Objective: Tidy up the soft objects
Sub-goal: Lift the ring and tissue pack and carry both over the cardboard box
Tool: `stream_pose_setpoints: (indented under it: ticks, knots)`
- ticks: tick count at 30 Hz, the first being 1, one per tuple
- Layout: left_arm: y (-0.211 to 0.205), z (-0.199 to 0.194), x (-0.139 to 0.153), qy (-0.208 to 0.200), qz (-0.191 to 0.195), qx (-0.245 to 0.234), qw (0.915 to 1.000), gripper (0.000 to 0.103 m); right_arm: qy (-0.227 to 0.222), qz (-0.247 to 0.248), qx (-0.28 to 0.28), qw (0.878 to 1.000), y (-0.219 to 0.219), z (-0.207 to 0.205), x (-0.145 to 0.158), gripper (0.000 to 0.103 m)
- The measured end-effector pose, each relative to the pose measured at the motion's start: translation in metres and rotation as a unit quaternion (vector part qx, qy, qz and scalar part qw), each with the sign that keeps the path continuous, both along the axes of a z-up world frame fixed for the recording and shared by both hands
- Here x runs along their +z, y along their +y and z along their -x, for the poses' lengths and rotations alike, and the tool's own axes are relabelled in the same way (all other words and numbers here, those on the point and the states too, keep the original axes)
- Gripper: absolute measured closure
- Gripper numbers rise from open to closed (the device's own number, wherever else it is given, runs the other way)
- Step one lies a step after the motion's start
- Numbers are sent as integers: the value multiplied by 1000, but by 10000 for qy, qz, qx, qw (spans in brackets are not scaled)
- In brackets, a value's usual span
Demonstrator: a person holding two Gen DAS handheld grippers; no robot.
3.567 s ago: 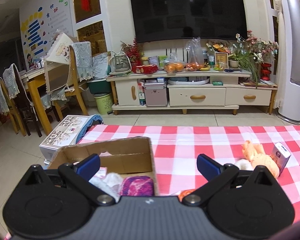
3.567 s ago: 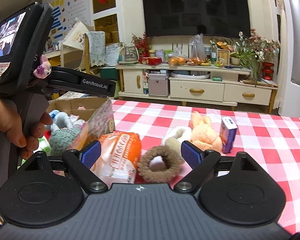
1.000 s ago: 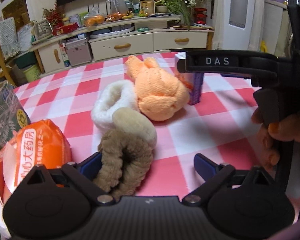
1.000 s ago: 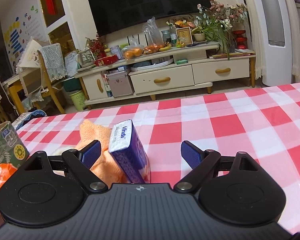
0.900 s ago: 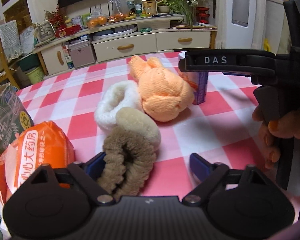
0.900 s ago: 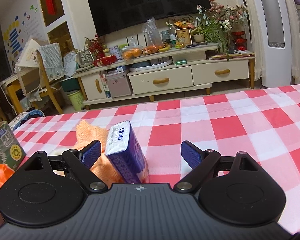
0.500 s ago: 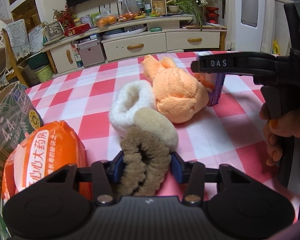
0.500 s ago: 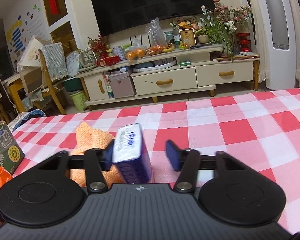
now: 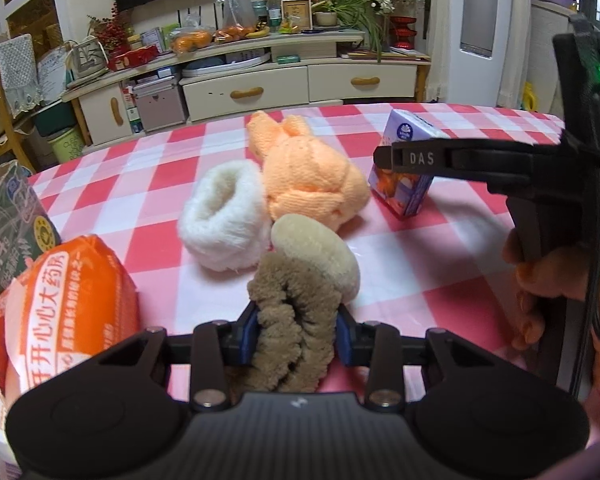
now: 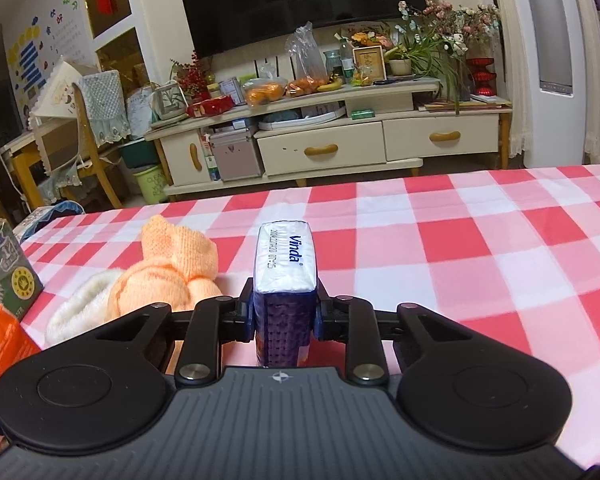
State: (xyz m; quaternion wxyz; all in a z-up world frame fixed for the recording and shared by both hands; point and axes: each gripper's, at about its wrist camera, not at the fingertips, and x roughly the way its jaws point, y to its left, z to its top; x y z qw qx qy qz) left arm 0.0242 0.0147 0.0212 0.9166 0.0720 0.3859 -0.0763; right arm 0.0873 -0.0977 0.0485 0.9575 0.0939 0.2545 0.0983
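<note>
Progress looks early: both grabs are made, nothing lifted yet. Left tool (image 9: 296, 334) has just been closing and now pinches the brown scrunchie (image 9: 296, 312), which rests on the checked surface (image 9: 440, 264) against a beige scrunchie (image 9: 320, 254). Right tool (image 10: 285, 312) has likewise just closed, its pads pressing the tissue pack (image 10: 285, 264), upright on the surface. Left loose: white scrunchie (image 9: 224, 220), orange knit toy (image 9: 308, 176) and orange bag (image 9: 64, 308). A carton (image 9: 4, 220) stands at the left edge; carrying everything there is likely what remains.
</note>
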Motion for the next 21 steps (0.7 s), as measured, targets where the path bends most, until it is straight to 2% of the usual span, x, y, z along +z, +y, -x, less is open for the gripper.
stream_pose_setpoints:
  ticks: [11,21]
  knots:
    - [0,12,3,149,431,-4,9990,67,91,195,-260,9994,-18,43,-1,73]
    - [-4,22,3,170,612,-29,9980,67,206,426,-439,9979,-29,96,-2,73]
